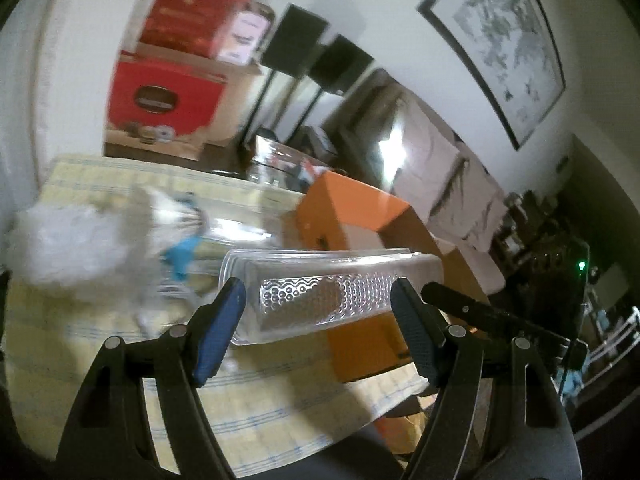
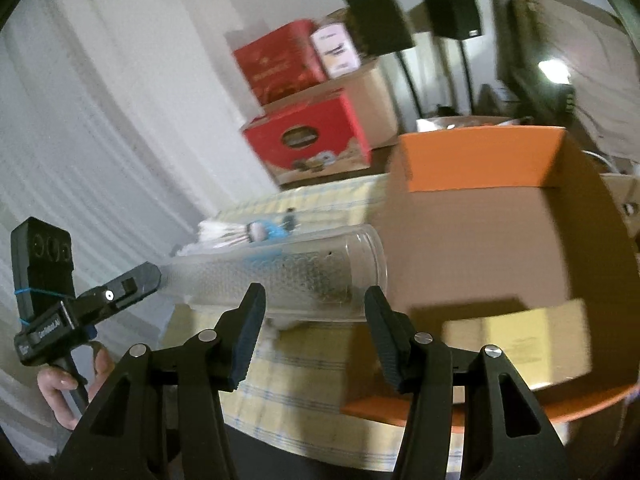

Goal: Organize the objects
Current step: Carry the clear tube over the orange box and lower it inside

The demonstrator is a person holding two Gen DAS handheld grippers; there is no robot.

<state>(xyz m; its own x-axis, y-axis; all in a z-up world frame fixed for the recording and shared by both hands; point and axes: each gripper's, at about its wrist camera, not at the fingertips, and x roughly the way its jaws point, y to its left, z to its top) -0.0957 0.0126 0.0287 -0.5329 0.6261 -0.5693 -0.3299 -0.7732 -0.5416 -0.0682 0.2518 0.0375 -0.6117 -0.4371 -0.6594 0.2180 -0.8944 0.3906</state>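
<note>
My left gripper (image 1: 318,310) is shut on a clear textured plastic tube (image 1: 328,292) and holds it above the yellow checked tablecloth (image 1: 256,400). The tube also shows in the right wrist view (image 2: 288,276), lying sideways with its open end toward the orange cardboard box (image 2: 480,248). My right gripper (image 2: 314,328) is open and empty just in front of the tube. The left gripper (image 2: 136,280) shows at the tube's left end. White shuttlecocks (image 1: 80,240) with blue bands lie on the cloth; they also show in the right wrist view (image 2: 240,234).
The orange box (image 1: 360,208) stands open on the table's right side. Red boxes (image 2: 308,140) and cardboard boxes sit behind the table. Two black speakers (image 2: 416,12) on stands are at the back. A framed picture (image 1: 500,44) hangs on the wall.
</note>
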